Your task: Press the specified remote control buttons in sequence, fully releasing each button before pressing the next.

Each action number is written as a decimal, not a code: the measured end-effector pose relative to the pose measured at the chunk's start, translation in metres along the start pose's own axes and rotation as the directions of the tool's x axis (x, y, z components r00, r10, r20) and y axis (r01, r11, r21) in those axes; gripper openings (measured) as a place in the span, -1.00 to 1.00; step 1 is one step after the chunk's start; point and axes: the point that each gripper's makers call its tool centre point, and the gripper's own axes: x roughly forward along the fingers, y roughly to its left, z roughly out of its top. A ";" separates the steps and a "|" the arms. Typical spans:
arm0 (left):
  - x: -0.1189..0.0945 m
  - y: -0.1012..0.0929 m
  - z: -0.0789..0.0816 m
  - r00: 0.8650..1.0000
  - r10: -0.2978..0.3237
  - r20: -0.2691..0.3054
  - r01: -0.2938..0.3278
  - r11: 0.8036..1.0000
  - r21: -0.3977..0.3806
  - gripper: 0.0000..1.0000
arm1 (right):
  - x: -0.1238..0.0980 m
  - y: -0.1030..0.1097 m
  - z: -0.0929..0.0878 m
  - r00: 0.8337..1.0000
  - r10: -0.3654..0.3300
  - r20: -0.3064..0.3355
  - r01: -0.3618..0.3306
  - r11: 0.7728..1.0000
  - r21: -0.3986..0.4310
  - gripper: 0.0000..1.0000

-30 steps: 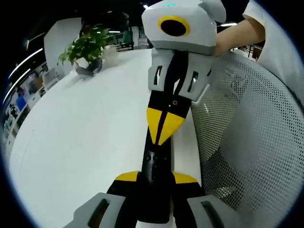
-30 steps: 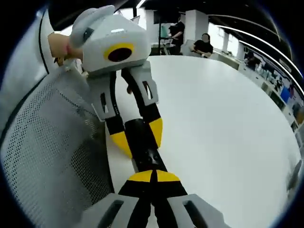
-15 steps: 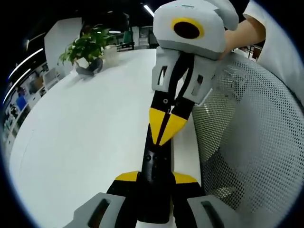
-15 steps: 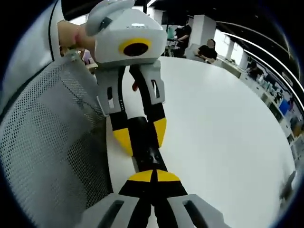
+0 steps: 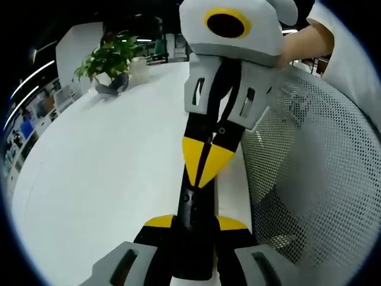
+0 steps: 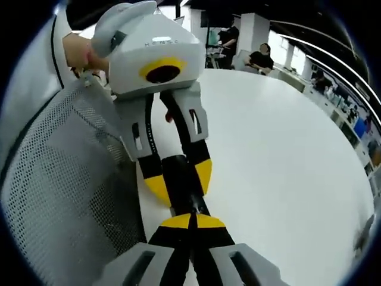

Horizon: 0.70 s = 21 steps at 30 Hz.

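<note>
The remote control (image 5: 193, 229) is a slim black bar held lengthwise over the white table (image 5: 107, 179), near the edge where a mesh chair back (image 5: 309, 179) stands.

In the left gripper view, the left gripper (image 5: 195, 226) grips the near end of the remote, its yellow-tipped jaws closed narrow against the two sides. The right gripper (image 5: 204, 164) comes in from the far side, its yellow tips drawn together to a point that bears down on the remote's top face. The contact appears to be made, though the button beneath it cannot be made out.

In the right gripper view, the right gripper (image 6: 191, 221) shows its jaws closed tip to tip with nothing between them, resting on the remote (image 6: 181, 185). The left gripper (image 6: 177, 182) clamps the remote from the opposite end, with a person's hand (image 6: 80, 50) behind it.

Judgement: a press is in hand.

Risks:
- The closed tips form a narrow point, so a slight sideways slip could land on a neighbouring button.
- Lifting too little would leave the button part-depressed, breaking the full-release rule.
- The remote is held by one end only, so firm downward pressure could lever it in the left jaws.
- The remote sits close to the table edge, and a dropped remote could fall out of the workspace.
</note>
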 end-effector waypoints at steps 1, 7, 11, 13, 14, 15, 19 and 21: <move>0.000 0.000 0.000 1.000 0.000 0.000 0.000 1.000 0.000 -0.51 | 0.002 0.004 0.000 1.000 0.009 -0.009 -0.010 0.999 -0.030 -1.00; 0.000 0.000 0.000 1.000 0.002 0.004 -0.002 1.000 -0.005 -0.51 | 0.007 0.008 -0.002 0.999 -0.020 -0.034 0.016 0.996 -0.088 -1.00; 0.000 0.000 0.000 1.000 0.001 0.009 -0.001 1.000 -0.005 -0.51 | 0.006 0.009 -0.005 0.997 -0.061 -0.038 0.052 0.978 -0.204 -1.00; 0.000 0.000 0.000 1.000 0.002 0.009 -0.002 1.000 -0.005 -0.51 | 0.006 0.010 -0.006 0.997 -0.073 -0.033 0.064 0.975 -0.213 -1.00; 0.000 0.000 0.000 1.000 0.002 0.009 -0.002 1.000 -0.005 -0.51 | 0.007 0.010 -0.006 0.996 -0.078 -0.034 0.069 0.974 -0.215 -1.00; 0.000 0.000 0.000 1.000 0.002 0.009 -0.002 1.000 -0.005 -0.51 | 0.007 0.010 -0.006 0.996 -0.086 -0.037 0.076 0.973 -0.219 -1.00; 0.000 0.000 0.000 1.000 0.004 0.004 -0.004 1.000 -0.003 -0.51 | 0.008 0.009 -0.005 0.986 -0.136 -0.099 0.105 0.957 -0.269 -1.00; 0.000 0.000 0.000 1.000 0.004 -0.003 -0.004 1.000 0.000 -0.51 | 0.010 0.009 -0.006 0.983 -0.150 -0.107 0.114 0.951 -0.288 -1.00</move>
